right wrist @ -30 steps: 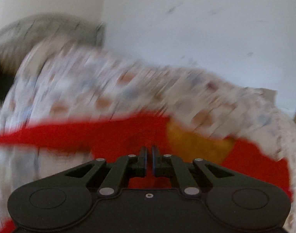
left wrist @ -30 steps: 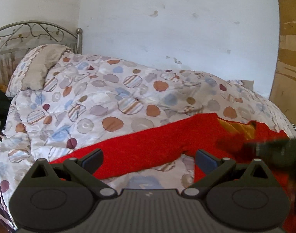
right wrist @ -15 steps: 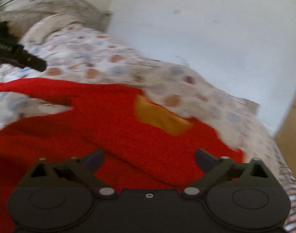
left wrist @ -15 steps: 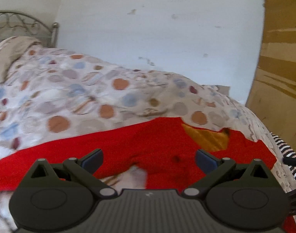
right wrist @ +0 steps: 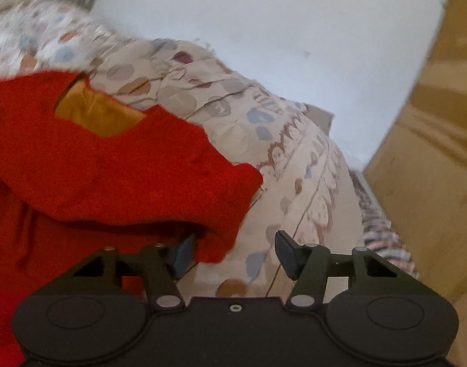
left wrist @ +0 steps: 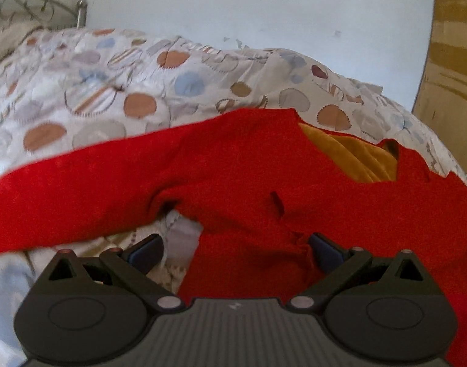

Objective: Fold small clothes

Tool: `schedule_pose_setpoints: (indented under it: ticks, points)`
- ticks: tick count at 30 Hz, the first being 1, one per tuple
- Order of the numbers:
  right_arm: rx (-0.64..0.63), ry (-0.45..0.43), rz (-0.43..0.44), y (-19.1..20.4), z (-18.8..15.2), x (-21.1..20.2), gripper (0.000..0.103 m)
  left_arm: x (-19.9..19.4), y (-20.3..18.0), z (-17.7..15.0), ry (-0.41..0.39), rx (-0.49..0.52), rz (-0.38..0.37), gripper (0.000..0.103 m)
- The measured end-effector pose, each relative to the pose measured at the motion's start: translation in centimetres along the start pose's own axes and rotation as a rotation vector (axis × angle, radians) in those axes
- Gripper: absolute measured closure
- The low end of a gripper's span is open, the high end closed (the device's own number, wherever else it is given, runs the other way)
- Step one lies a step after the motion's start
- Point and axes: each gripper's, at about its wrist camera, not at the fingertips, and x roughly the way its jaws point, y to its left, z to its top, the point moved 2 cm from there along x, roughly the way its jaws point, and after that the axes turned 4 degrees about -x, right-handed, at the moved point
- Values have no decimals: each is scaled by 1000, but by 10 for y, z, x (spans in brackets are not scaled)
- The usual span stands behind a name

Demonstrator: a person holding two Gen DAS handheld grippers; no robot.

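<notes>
Red knitted sweater [left wrist: 239, 168] spread across the near part of a bed, on top of a patterned quilt [left wrist: 117, 91]. Mustard-yellow lining [left wrist: 349, 153] showing inside the neck opening, toward the far right of the garment. One sleeve [left wrist: 65, 189] stretched out to the left, lying flat over the quilt. In the right wrist view, the other sleeve end [right wrist: 221, 189] bunched into a rounded fold at the garment's right edge, drooping near the quilt.

Left gripper [left wrist: 233, 252] released, jaws spread wide, right fingertip touching the red knit, left fingertip over bare quilt just beside the sweater's edge. Right gripper [right wrist: 233, 252] likewise released, jaws apart; left fingertip tucked under the hanging fold of the sleeve, right fingertip over the quilt, apart from the cloth.

Quilt printed with round patches in orange, blue, grey and stripes. Beyond it a white wall [left wrist: 264, 9] with small scuffs. Metal scrollwork headboard [left wrist: 34, 9] at the far left. Wooden panel [right wrist: 432, 122] at the right. Striped fabric [right wrist: 383, 235] at the bed's right edge.

No readable writing or brand marks anywhere.
</notes>
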Motion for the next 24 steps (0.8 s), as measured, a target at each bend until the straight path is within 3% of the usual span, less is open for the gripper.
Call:
schedule_pose_setpoints:
  ticks: [2, 3, 5, 7, 9, 10, 13, 16, 19, 24]
  points:
    - [-59, 6, 25, 4, 7, 9, 48, 1, 5, -4, -10, -21, -19, 0]
    - [-90, 0, 42, 5, 9, 12, 56, 1, 8, -7, -15, -32, -29, 0]
    - [-128, -3, 69, 7, 13, 12, 82, 1, 9, -6, -15, -42, -39, 0]
    - [-104, -4, 68, 6, 15, 7, 90, 2, 11, -6, -11, -48, -44, 0]
    - [17, -24, 40, -3, 14, -6, 91, 2, 11, -5, -13, -48, -47, 0]
    - [136, -28, 29, -11, 11, -14, 92, 2, 11, -6, -14, -48, -49, 0]
    - [408, 20, 43, -22, -4, -21, 92, 2, 10, -7, -17, -42, -52, 0]
    - [527, 103, 38, -16, -17, -7, 92, 2, 9, -7, -19, -37, -47, 0]
    - [650, 116, 37, -20, -25, 2, 91, 2, 9, -7, -21, -37, -49, 0]
    - [639, 116, 25, -14, -24, -2, 89, 2, 11, -8, -26, -46, -56, 0]
